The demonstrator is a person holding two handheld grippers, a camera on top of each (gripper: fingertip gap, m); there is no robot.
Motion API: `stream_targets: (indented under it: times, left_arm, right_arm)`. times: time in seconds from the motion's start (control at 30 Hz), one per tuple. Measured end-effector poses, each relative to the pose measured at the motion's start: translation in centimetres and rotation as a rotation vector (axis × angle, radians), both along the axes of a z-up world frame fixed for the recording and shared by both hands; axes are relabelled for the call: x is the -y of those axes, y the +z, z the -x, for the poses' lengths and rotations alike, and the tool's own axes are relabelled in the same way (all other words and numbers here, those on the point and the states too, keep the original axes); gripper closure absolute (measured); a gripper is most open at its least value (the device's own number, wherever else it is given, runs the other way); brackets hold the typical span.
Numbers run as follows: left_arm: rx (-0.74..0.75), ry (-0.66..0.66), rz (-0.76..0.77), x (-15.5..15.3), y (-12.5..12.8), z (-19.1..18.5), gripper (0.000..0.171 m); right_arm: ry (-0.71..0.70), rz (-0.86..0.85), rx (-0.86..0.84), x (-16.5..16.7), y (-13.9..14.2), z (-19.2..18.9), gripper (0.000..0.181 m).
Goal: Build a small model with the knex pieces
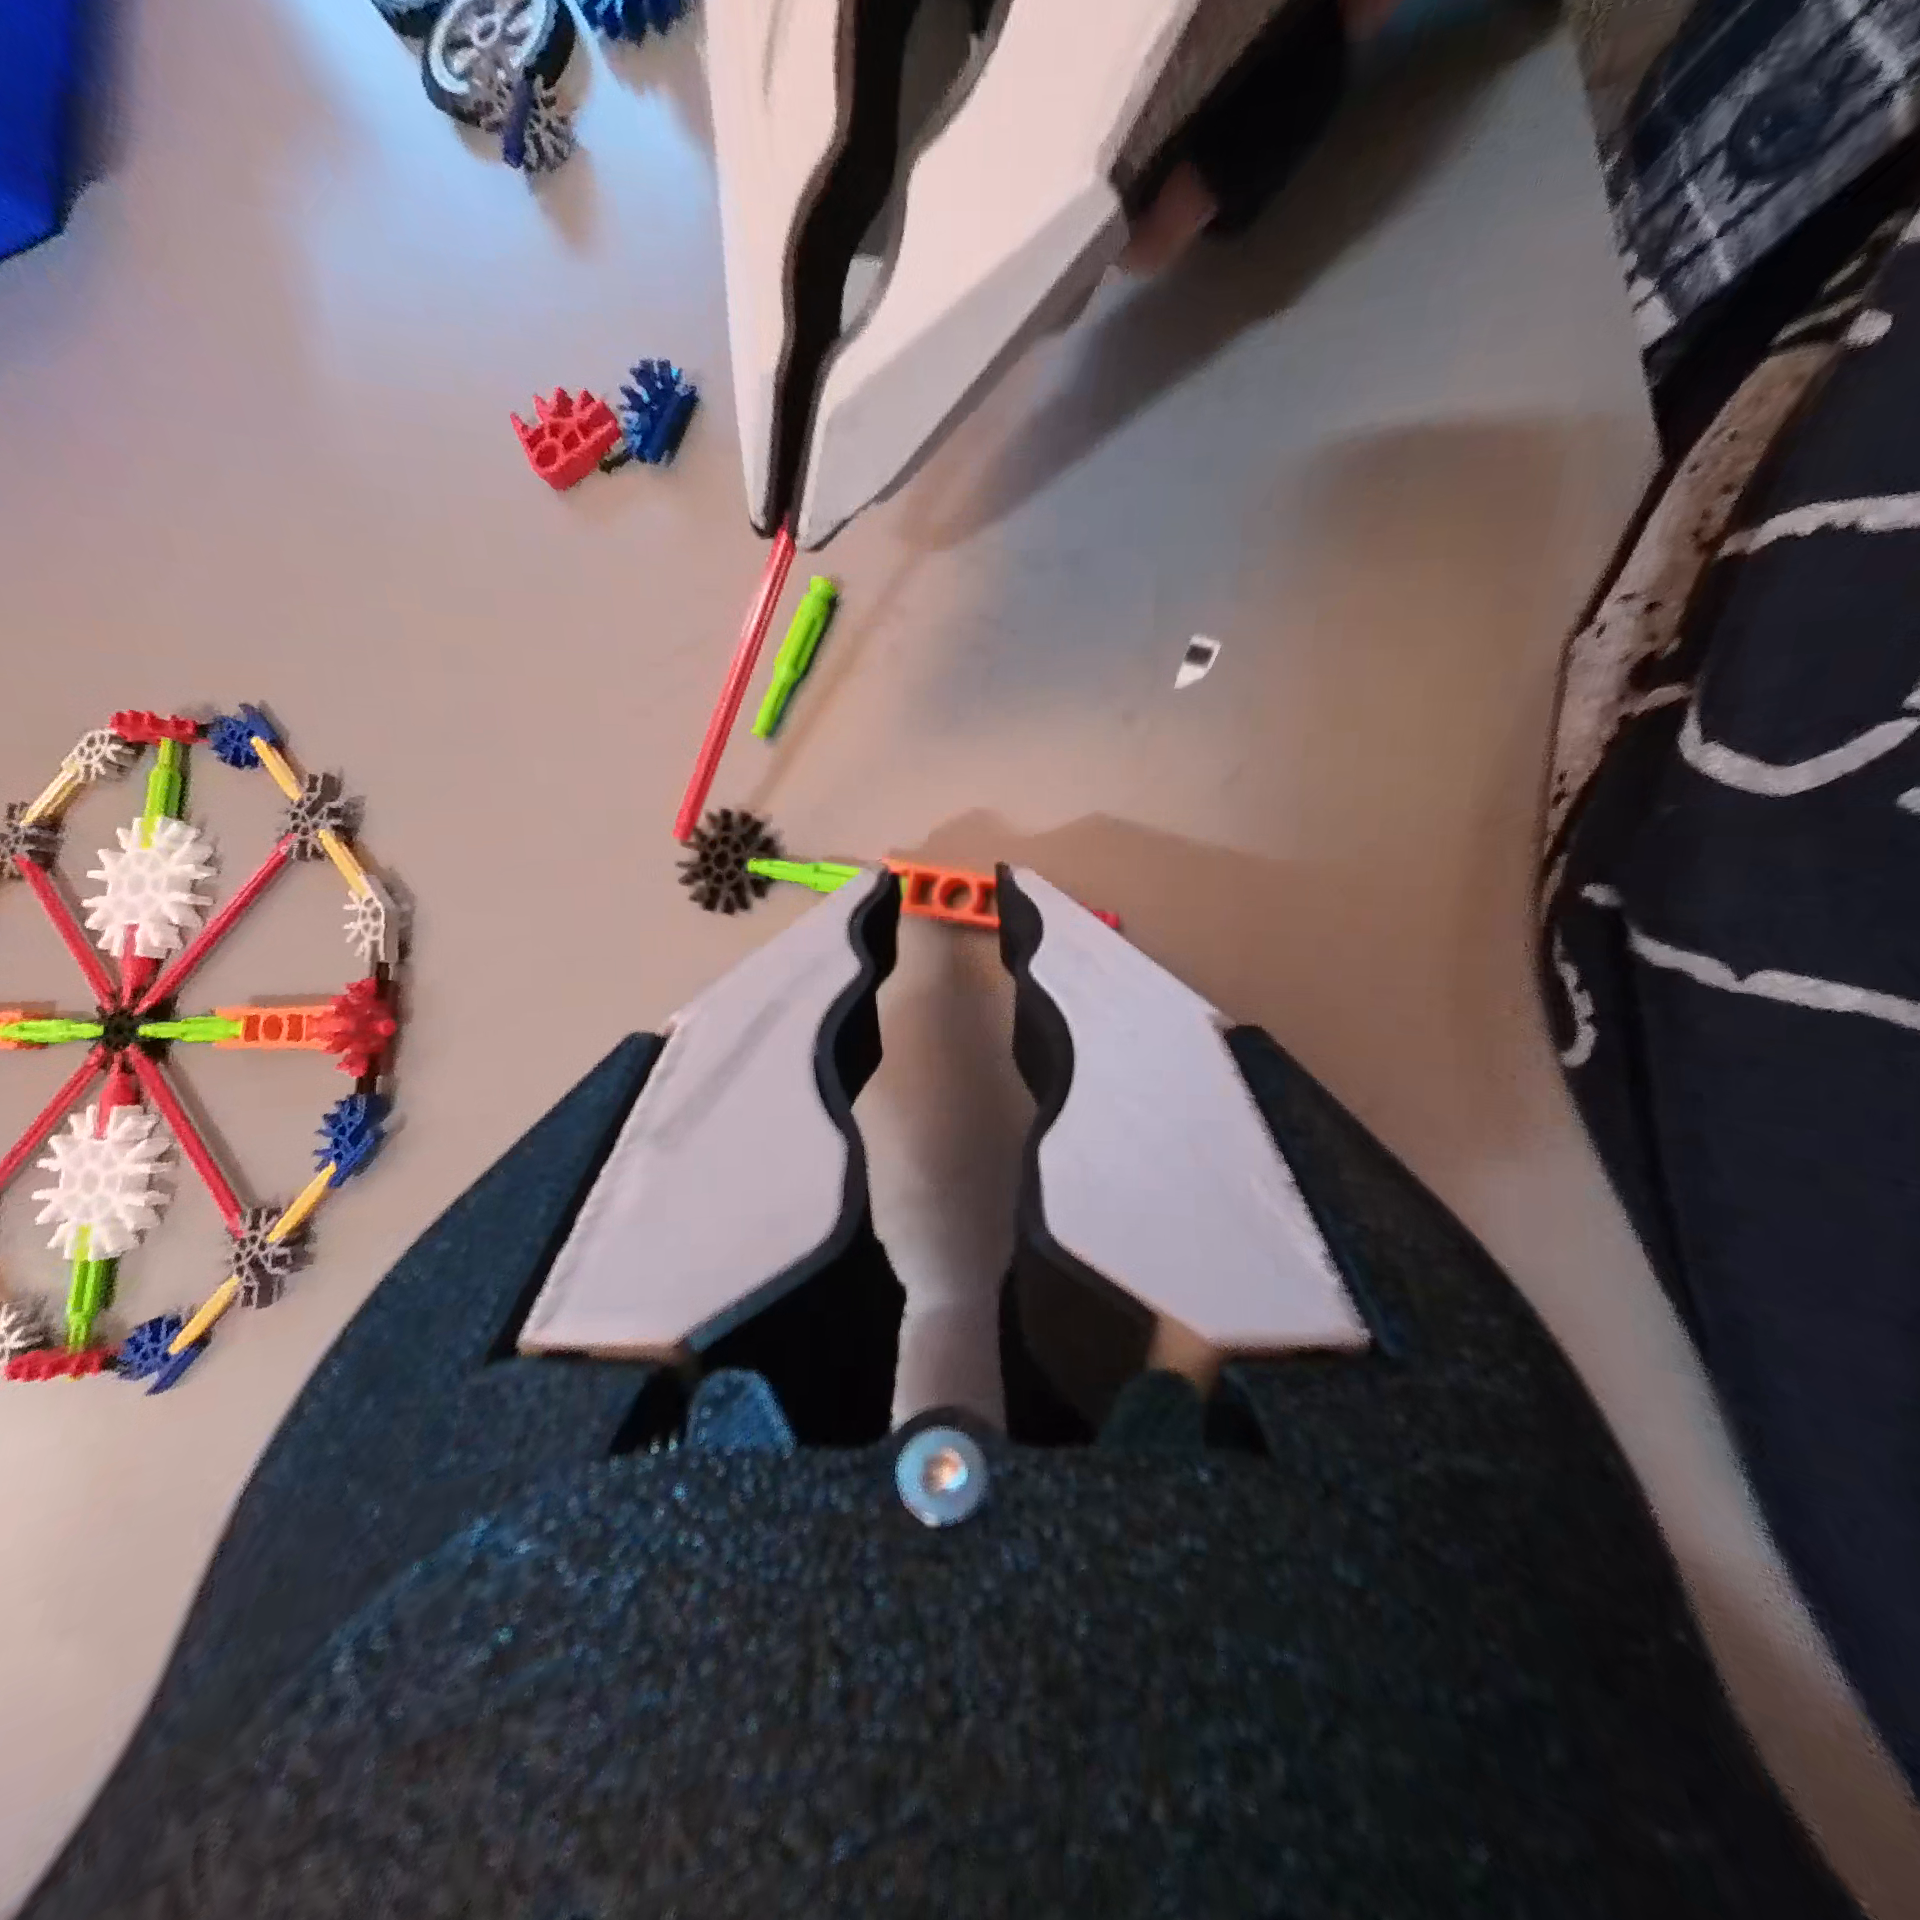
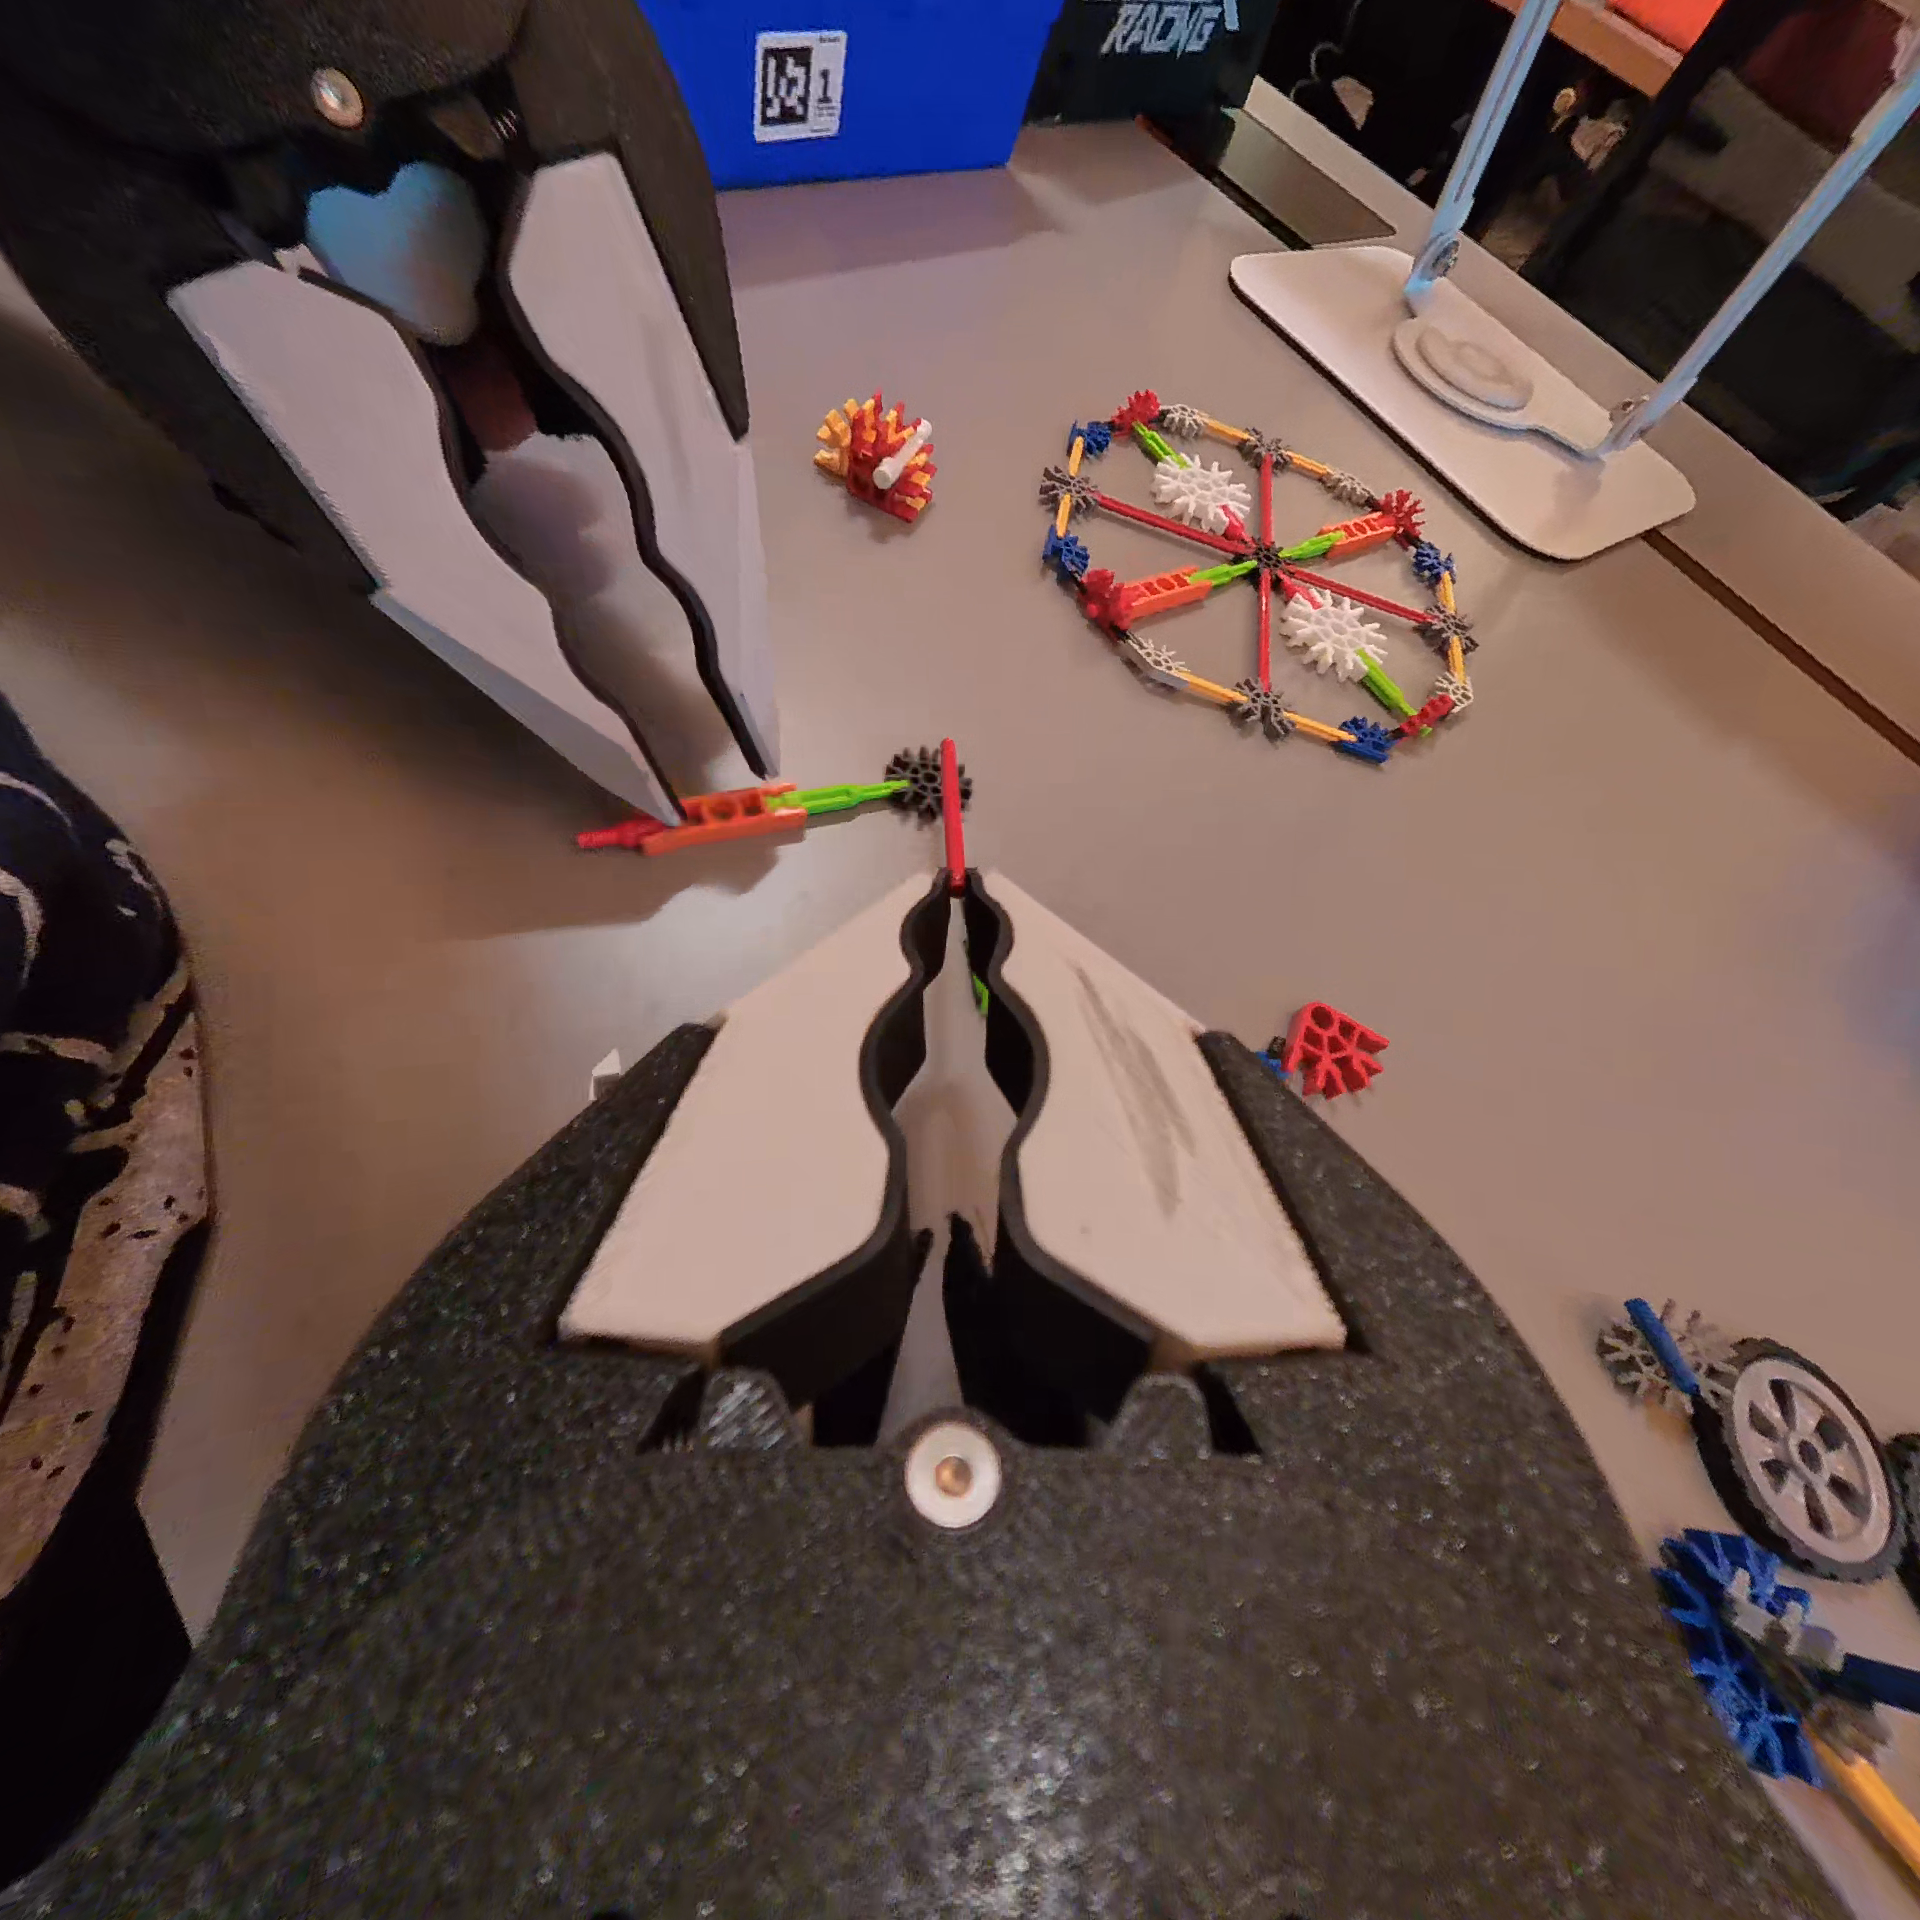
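Note:
My left gripper [image 1: 945, 888] is shut on an orange connector piece [image 1: 948, 894] lying on the beige table [image 1: 1247, 790]. A green rod [image 1: 805, 875] joins that piece to a black hub [image 1: 727, 860]. My right gripper [image 2: 956, 883] is shut on a thin red rod [image 2: 949, 810] whose far end meets the black hub [image 2: 928, 784]. In the right wrist view the left gripper [image 2: 717, 795] comes down from the upper left onto the orange piece [image 2: 727, 816]. In the left wrist view the right gripper [image 1: 784, 525] reaches in from the top. A loose green rod [image 1: 795, 655] lies beside the red rod [image 1: 732, 686].
A flat, many-coloured spoked wheel [image 2: 1262, 566] lies on the far side of the table. Around it are a red-yellow connector cluster [image 2: 878, 457], a red connector [image 2: 1335, 1049], a tyred wheel [image 2: 1808, 1455], blue connectors [image 2: 1735, 1652], a blue bin [image 2: 852, 94] and a lamp base [image 2: 1455, 384]. A person's dark patterned clothing [image 1: 1766, 831] borders the table. My right fingertips sit around 7 centimetres from my left ones.

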State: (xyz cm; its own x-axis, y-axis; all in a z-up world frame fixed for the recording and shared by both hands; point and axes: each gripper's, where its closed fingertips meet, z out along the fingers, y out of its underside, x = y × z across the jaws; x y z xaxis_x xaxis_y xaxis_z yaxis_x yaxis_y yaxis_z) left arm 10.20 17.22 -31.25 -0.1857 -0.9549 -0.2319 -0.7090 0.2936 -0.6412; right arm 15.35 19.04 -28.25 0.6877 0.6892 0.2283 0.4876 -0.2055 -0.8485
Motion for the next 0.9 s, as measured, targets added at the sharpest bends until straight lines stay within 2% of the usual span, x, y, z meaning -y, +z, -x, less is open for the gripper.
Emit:
stream_targets:
  times: [0.13, 0.23, 0.5, 0.9]
  left_arm:
    - [0.061, 0.033, 0.036, -0.7, 1.5, -0.3, 0.153]
    - [0.066, 0.07, -0.01, -2.3, 1.8, -0.5, 0.153]
    - [0.018, 0.088, -0.023, -3.6, 0.1, -1.6, 0.145]
    - [-0.009, 0.121, 0.006, -3.6, -0.9, -1.7, 0.149]
  right_arm:
    - [0.003, 0.0, 0.017, 0.5, -0.1, 0.0, 0.18]
    - [-0.002, 0.006, 0.052, 0.7, -0.6, -0.2, 0.18]
    - [-0.002, 0.0, 0.09, 0.8, -0.9, 0.0, 0.18]
    - [0.008, 0.022, 0.183, 1.0, -2.2, 0.4, 0.179]
